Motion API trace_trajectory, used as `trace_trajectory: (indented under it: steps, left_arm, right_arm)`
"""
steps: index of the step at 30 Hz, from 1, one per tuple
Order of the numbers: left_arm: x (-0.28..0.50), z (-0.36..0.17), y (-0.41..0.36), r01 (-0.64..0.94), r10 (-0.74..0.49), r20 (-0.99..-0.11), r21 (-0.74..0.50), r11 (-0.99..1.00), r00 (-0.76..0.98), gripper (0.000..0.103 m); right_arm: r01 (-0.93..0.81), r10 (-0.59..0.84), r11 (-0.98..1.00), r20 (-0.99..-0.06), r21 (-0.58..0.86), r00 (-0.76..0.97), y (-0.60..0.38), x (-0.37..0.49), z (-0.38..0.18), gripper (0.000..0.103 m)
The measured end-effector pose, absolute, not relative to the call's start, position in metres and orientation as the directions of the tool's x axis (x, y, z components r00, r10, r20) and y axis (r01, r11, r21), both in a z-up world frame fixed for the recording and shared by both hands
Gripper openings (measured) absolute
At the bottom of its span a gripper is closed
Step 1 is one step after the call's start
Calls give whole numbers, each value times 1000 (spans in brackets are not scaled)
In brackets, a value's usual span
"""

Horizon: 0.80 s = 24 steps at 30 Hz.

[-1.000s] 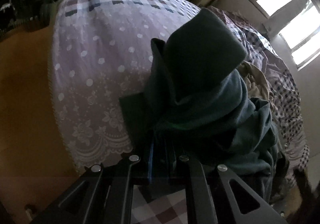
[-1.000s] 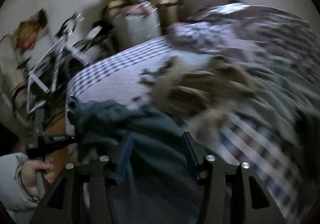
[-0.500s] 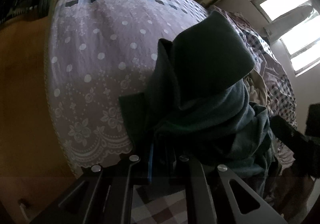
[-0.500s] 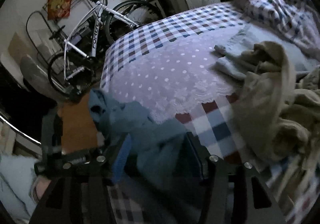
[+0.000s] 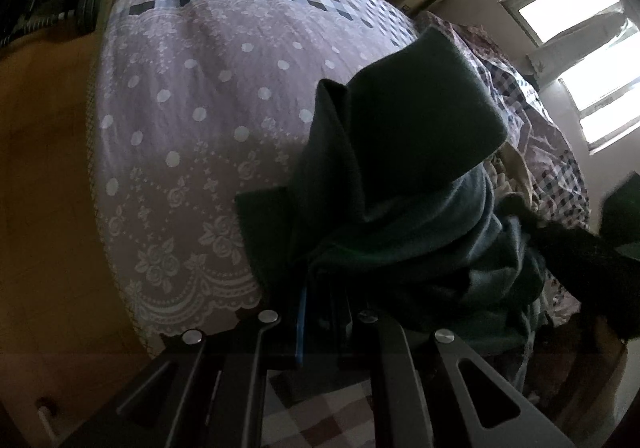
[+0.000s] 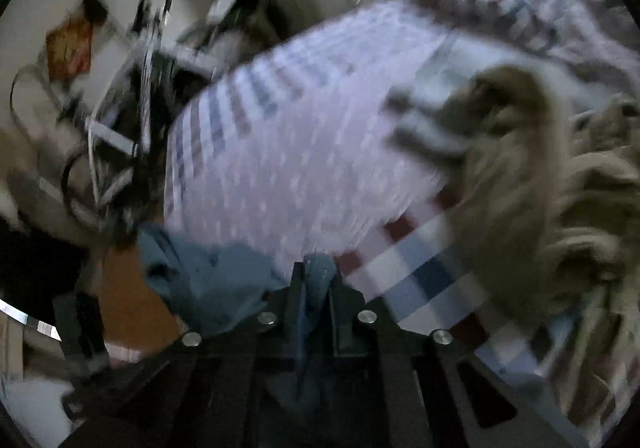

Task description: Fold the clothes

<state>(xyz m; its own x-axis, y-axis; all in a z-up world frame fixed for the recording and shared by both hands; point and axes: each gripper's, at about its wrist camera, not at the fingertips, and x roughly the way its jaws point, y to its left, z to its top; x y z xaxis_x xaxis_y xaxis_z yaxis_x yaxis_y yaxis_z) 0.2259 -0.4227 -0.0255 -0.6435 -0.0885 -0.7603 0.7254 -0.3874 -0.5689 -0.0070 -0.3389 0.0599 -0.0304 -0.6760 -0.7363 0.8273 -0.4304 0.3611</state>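
Note:
A dark teal garment (image 5: 400, 136) hangs bunched over the near corner of the bed, one flap folded up toward the camera. My left gripper (image 5: 324, 288) is shut on its lower folds. In the blurred right wrist view the same teal garment (image 6: 208, 272) trails off to the left. My right gripper (image 6: 318, 272) is closing, and a strip of the cloth is pinched between its jaws. The other gripper's dark body (image 5: 580, 248) enters the left wrist view from the right.
The bed has a lilac dotted cover (image 5: 200, 88) with a lace edge over a checked sheet (image 6: 424, 272). A heap of beige clothes (image 6: 520, 176) lies on the right. A bicycle (image 6: 132, 88) stands beyond the bed's corner. Orange wooden floor (image 5: 40, 168) lies left of the bed.
My right gripper swung left from over the beige heap to the teal garment at the bed's near corner and closed on it. The left gripper kept its grip and place.

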Motion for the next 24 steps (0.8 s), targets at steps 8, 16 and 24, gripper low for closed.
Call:
trace_trajectory:
  steps: [8,16,24]
  left_arm:
    - [209,13,-414,629,-157,-656,-586,-511,-739,8]
    - [144,68,-452,478,-132,-531,-591,-649,-837,8]
    - [11,140,-444,308,-16,-469,-552,-775,-883,7]
  right_arm:
    - [746,-767,-579,-529,329,-362,-240,-14,140,6]
    - [631,-701,-713,-354,306,-619,-121,-22,224,6]
    - [457,-530,-840,-264,293,-806,2,-64,283,6]
